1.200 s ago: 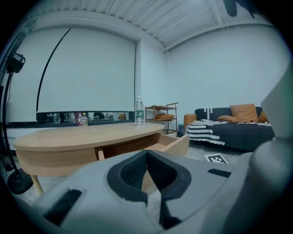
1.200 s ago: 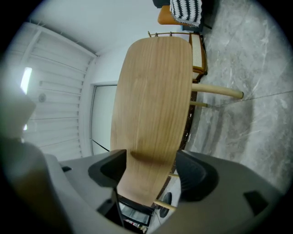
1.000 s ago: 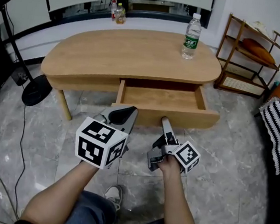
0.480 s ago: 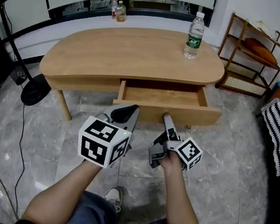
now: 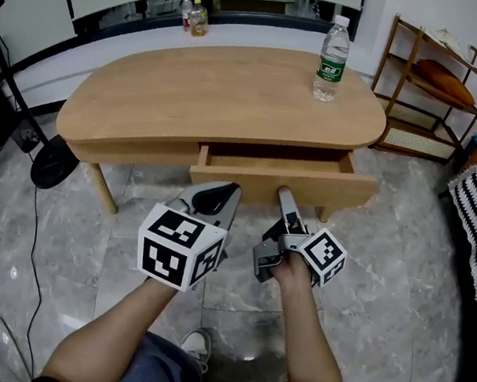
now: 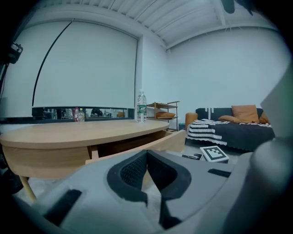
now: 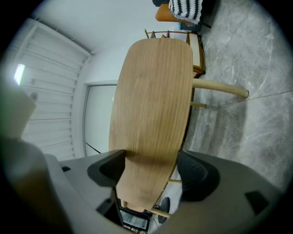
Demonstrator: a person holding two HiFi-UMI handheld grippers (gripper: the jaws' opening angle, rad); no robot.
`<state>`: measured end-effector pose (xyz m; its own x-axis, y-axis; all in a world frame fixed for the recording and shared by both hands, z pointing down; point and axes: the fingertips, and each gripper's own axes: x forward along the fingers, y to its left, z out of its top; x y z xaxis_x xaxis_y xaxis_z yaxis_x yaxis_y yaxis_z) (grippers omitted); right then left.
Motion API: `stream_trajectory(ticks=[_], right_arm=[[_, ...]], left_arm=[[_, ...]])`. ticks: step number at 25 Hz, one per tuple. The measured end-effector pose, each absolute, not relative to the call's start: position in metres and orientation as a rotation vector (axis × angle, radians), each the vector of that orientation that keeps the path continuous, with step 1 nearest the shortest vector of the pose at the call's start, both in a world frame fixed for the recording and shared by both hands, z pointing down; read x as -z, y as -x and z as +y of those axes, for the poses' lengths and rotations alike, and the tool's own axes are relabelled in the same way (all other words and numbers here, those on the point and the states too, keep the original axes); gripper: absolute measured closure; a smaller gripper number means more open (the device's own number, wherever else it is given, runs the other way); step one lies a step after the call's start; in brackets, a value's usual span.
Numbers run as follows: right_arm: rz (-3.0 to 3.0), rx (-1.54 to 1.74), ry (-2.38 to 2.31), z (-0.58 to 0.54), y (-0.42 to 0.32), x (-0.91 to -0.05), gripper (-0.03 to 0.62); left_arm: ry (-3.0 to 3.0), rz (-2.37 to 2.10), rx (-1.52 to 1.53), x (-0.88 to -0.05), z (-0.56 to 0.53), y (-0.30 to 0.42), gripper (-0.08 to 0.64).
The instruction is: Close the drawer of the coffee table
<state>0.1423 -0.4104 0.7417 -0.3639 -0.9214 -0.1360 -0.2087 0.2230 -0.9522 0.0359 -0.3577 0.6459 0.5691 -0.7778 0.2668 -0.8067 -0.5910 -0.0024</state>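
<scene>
The drawer (image 5: 284,182) sits under the desk's (image 5: 216,89) front edge, toward its right end. Its long axis runs along that edge, its front panel faces the person, and it is drawn out only a little. The right tongs (image 5: 284,197) stand wide, tips at the panel with the wood between them but not pinched. The left tongs (image 5: 212,198) are pressed together on nothing, near the panel's left end.
</scene>
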Motion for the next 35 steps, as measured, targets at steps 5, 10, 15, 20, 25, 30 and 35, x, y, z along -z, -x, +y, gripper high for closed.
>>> stream_trajectory(ticks=[5,10,15,20,25,30,35], right_arm=[[1.734,1.193,1.055,-0.432,-0.140,-0.742,0.252],[1.739,1.180,1.055,-0.453,-0.139,-0.742,0.252],[1.733,1.172,1.067,-0.471,-0.139,-0.742,0.252],[1.730,1.162,1.073,-0.488,-0.137,-0.742,0.252],[1.736,1.150,1.063,-0.505,-0.137,-0.742,0.252],[1.729,1.162,1.074,-0.516,-0.135,-0.743,0.252],[1.732,1.152,1.078,-0.520,-0.136,-0.745,0.249]], left_arm=[[-2.677,-1.355,-0.326,-0.647,-0.383,-0.042,0.558],[-2.701,-1.328,-0.326,-0.655,-0.404,-0.053,0.558],[-2.690,-1.314,-0.351,-0.672,-0.422,-0.052,0.558],[-2.680,-1.308,-0.310,-0.676,-0.438,-0.054,0.558],[-2.685,-1.299,-0.285,-0.677,-0.447,-0.058,0.558],[-2.690,-1.301,-0.289,-0.677,-0.451,-0.053,0.558],[-2.683,-1.307,-0.301,-0.682,-0.453,-0.049,0.558]])
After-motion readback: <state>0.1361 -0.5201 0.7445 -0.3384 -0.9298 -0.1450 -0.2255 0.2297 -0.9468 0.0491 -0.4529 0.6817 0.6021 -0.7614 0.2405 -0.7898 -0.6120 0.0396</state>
